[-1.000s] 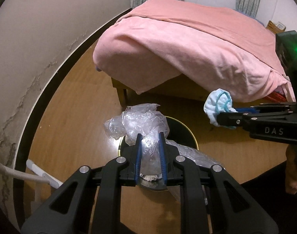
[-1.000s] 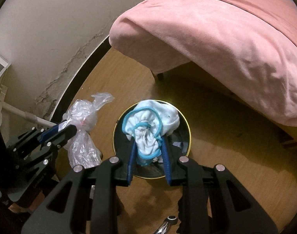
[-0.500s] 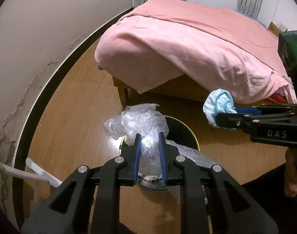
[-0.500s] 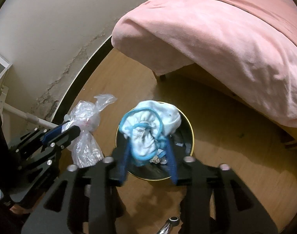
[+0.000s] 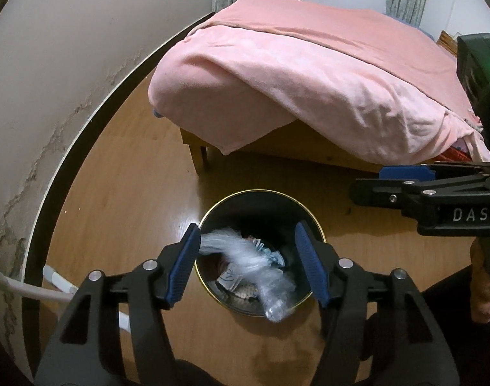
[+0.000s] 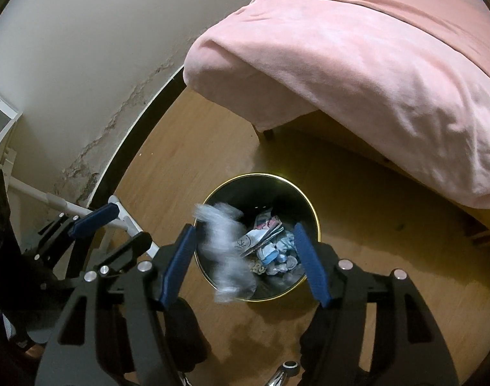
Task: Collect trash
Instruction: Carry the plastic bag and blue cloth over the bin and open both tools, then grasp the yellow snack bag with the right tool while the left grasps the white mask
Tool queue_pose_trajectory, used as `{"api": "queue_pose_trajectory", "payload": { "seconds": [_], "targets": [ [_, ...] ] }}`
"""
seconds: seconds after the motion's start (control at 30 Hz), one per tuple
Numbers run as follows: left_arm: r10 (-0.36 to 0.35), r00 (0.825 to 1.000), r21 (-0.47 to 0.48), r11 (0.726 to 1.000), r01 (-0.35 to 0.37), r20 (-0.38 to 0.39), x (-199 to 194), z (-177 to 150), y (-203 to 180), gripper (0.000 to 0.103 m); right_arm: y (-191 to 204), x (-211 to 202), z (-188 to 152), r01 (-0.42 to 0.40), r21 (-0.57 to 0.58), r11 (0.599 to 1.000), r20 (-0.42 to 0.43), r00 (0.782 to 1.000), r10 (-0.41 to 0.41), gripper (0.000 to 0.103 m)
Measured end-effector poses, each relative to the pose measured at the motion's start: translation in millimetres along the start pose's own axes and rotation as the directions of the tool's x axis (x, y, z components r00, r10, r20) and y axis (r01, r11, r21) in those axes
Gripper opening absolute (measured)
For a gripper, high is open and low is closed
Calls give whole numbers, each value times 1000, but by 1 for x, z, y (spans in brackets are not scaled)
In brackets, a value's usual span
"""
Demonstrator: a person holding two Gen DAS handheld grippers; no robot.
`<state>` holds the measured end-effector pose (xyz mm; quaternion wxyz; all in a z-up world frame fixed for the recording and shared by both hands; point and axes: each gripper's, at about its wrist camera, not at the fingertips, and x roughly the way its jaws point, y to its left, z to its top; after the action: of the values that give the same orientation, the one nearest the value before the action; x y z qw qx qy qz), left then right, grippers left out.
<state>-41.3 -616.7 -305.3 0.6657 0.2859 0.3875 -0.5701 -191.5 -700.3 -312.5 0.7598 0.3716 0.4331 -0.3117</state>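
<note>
A round black bin with a gold rim stands on the wood floor in front of the bed. My left gripper is open above it. A clear plastic bag, blurred by motion, is in the air between its fingers over the bin's mouth. My right gripper is open and empty above the bin, and shows side-on at the right of the left wrist view. Paper and a white-blue cloth lie inside the bin.
A bed with a pink blanket fills the far side, its wooden leg near the bin. A cracked wall with dark skirting curves along the left. A white rack stands by the wall.
Both grippers opened. The plastic bag left the left gripper and is falling into the bin. The white-blue cloth left the right gripper and now lies inside the bin.
</note>
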Motion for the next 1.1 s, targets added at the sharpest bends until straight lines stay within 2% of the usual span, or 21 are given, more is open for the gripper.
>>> {"api": "queue_pose_trajectory", "payload": {
  "seconds": [0.13, 0.23, 0.37, 0.5, 0.57, 0.63, 0.7, 0.73, 0.8, 0.87, 0.93, 0.97, 1.0, 1.03, 1.1],
  "targets": [
    [-1, 1000, -3, 1000, 1, -1, 0, 0, 0, 60, 0, 0, 1, 0, 0, 1000, -1, 1000, 0, 62],
    [4, 1000, 2, 1000, -4, 7, -2, 0, -1, 65, -1, -1, 1, 3, 0, 1000, 2, 1000, -3, 65],
    [32, 999, 23, 999, -33, 25, -15, -3, -3, 81, 0, -13, 3, 27, 2, 1000, 36, 999, -27, 71],
    [38, 996, 32, 999, -40, 78, -65, -3, 0, 91, 15, -47, 11, 46, -8, 999, 113, 993, -45, 72],
    [39, 994, 23, 999, -41, 104, -95, -3, 4, 91, 35, -67, 17, 45, -42, 998, 146, 988, -38, 73],
    [47, 990, 19, 999, -50, 134, -134, -4, 8, 91, 53, -85, 23, 20, -68, 997, 168, 986, -8, 73],
    [55, 982, 18, 998, -59, 179, -180, -7, 15, 91, 87, -107, 29, -19, -116, 993, 193, 980, 42, 75],
    [68, 975, 16, 997, -73, 211, -214, -11, 23, 91, 100, -113, 31, -33, -137, 990, 197, 979, 60, 77],
    [99, 964, 10, 994, -105, 248, -254, -19, 36, 91, 144, -128, 33, -81, -210, 974, 196, 973, 123, 79],
    [173, 942, -21, 984, -175, 286, -303, -35, 61, 92, 194, -135, 29, -120, -289, 950, 175, 969, 176, 81],
    [250, 923, -77, 968, -238, 293, -342, -55, 94, 92, 234, -136, 25, -150, -346, 926, 145, 967, 211, 81],
    [297, 912, -120, 954, -273, 283, -360, -67, 115, 92, 269, -135, 21, -184, -392, 901, 114, 962, 246, 81],
    [337, 902, -159, 940, -303, 271, -375, -77, 134, 92, 288, -134, 17, -203, -416, 886, 95, 960, 264, 81],
    [391, 885, -211, 915, -344, 253, -393, -91, 159, 92, 310, -131, 13, -222, -442, 869, 72, 957, 281, 81],
    [504, 840, -302, 848, -436, 203, -421, -119, 204, 92, 366, -124, 3, -271, -497, 824, 8, 948, 317, 81]
  ]
}}
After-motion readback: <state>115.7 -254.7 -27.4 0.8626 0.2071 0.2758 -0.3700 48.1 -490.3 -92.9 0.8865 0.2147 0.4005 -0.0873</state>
